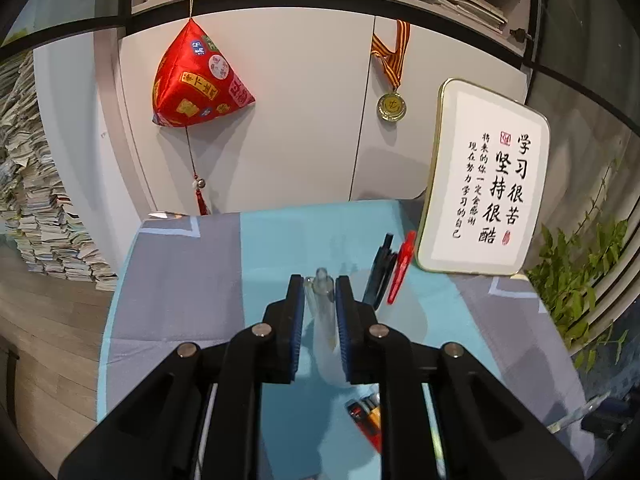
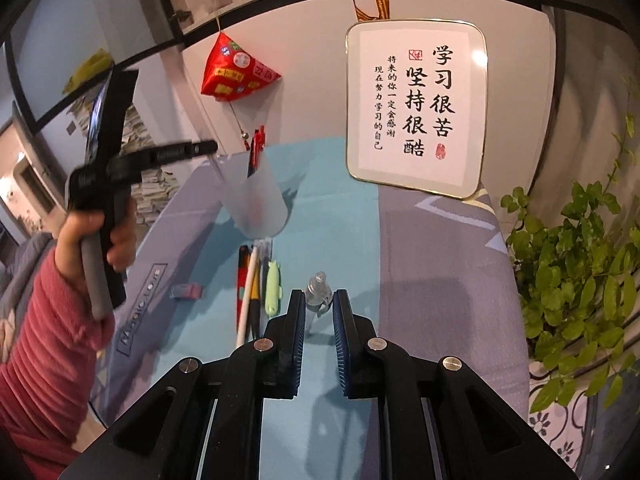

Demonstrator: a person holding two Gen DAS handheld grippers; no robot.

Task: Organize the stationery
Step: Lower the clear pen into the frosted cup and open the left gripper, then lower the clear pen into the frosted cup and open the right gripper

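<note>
My left gripper [image 1: 319, 282] is shut on a clear pen [image 1: 322, 312] whose lower end reaches down into a frosted cup [image 1: 334, 364]. A black pen [image 1: 380, 268] and a red pen [image 1: 400, 268] stand in that cup. In the right wrist view a hand in a red sleeve [image 2: 48, 320] holds the left gripper [image 2: 208, 147] above the cup [image 2: 256, 204]. My right gripper [image 2: 319, 294] is shut on a silver-tipped clear pen [image 2: 318, 298], lifted off the blue-and-grey tablecloth [image 2: 344, 240]. Several pens [image 2: 250, 284] and a green pen-like item [image 2: 273, 286] lie in front of the cup.
A small eraser [image 2: 187, 291] lies left of the loose pens. A framed calligraphy plaque [image 2: 416, 108] leans on the cabinet at the back right. A leafy plant [image 2: 572, 280] stands off the table's right edge. A red ornament [image 1: 196, 80] and a medal [image 1: 393, 106] hang on the cabinet.
</note>
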